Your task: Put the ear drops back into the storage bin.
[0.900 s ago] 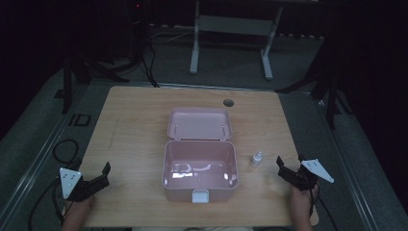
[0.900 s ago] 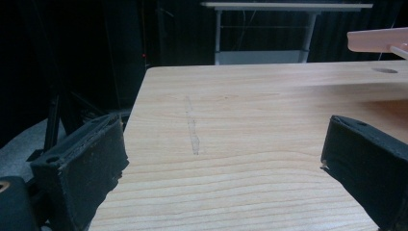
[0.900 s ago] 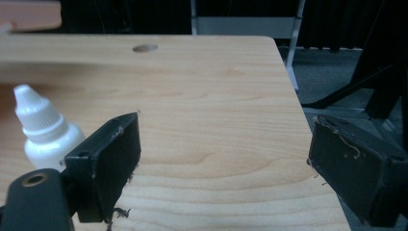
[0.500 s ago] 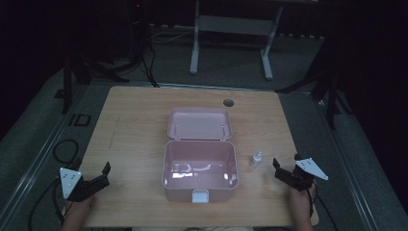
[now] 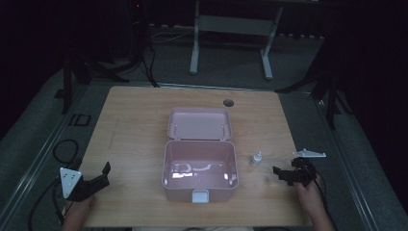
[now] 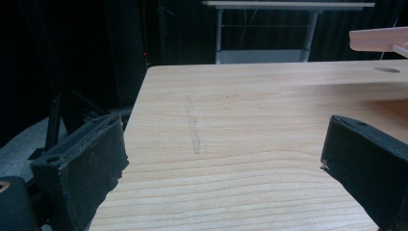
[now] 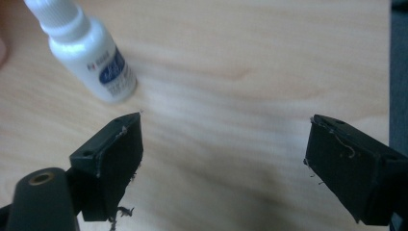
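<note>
Right gripper (image 7: pixel 223 161), jaws wide apart and empty, aimed past 1 small white dropper bottle (image 7: pixel 86 53) standing ahead-left — likely light, slick, tippy; grip mid-body, below cap.

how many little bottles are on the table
1: a small white bottle stands upright just right of the open pink box, ahead of the right gripper. None visible inside the box.
</note>
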{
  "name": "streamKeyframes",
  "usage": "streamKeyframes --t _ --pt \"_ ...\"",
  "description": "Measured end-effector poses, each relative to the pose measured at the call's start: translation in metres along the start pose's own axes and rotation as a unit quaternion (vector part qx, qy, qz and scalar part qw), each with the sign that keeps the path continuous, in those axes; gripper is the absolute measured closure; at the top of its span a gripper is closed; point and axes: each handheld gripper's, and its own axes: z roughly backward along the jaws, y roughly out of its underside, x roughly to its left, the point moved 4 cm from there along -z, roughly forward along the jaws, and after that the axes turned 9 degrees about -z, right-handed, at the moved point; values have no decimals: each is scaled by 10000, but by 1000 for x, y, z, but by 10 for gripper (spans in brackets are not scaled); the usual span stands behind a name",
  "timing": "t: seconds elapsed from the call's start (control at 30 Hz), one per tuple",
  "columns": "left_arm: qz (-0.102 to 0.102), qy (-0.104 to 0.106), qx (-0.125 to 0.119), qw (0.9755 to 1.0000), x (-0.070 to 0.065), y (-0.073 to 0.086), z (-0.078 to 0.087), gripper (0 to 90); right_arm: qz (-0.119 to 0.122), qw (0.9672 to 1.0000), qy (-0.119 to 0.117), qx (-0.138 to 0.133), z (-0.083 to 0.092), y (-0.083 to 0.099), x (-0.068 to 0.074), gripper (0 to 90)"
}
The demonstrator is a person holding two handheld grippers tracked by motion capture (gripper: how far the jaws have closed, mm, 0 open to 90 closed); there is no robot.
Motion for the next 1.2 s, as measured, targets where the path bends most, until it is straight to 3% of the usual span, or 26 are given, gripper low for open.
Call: streamKeyframes --t 0.07,0.13,0.17,0.23,0.3,0.4,0.5,0.53,0.77,0.87,0.93,0.97,1.03,1.17,1.2 --pt "0 -2 3 10000 0 0 0 20 -11 9999 -3 116 1 -1 0 120" --pt "1 0 3 10000 0 0 0 20 26 9990 36 434 3 -3 2 120" --pt "0 0 1 10000 0 0 0 20 26 9990 36 434 3 -3 2 120" --pt "-1 4 -1 10000 0 0 0 20 147 9970 98 750 5 -3 4 119" --pt "-5 3 -5 10000 0 0 0 20 177 9959 64 885 5 -2 5 117" --pt "-8 3 -2 10000 0 0 0 20 312 9912 84 1283 7 0 9 113" --pt "-1 3 1 10000 0 0 0 20 618 9813 91 1818 11 4 13 113" --pt "-4 3 1 10000 0 0 0 20 618 9813 91 1818 11 4 13 113" --pt "-7 22 -12 10000 0 0 0 20 881 9694 41 2291 17 5 16 113" --pt "-8 33 -19 10000 0 0 0 20 1061 9614 35 2538 20 6 18 113" --pt "-7 41 -23 10000 0 0 0 20 1208 9514 18 2832 21 9 20 113" --pt "-5 40 -22 10000 0 0 0 20 1255 9480 8 2925 22 9 22 113" --pt "-3 38 -18 10000 0 0 0 20 1401 9368 -21 3205 24 12 25 113" --pt "0 36 -15 10000 0 0 0 20 1502 9246 -34 3499 25 13 29 113" --pt "1 36 -16 10000 0 0 0 20 1515 9243 -30 3502 24 13 30 113"
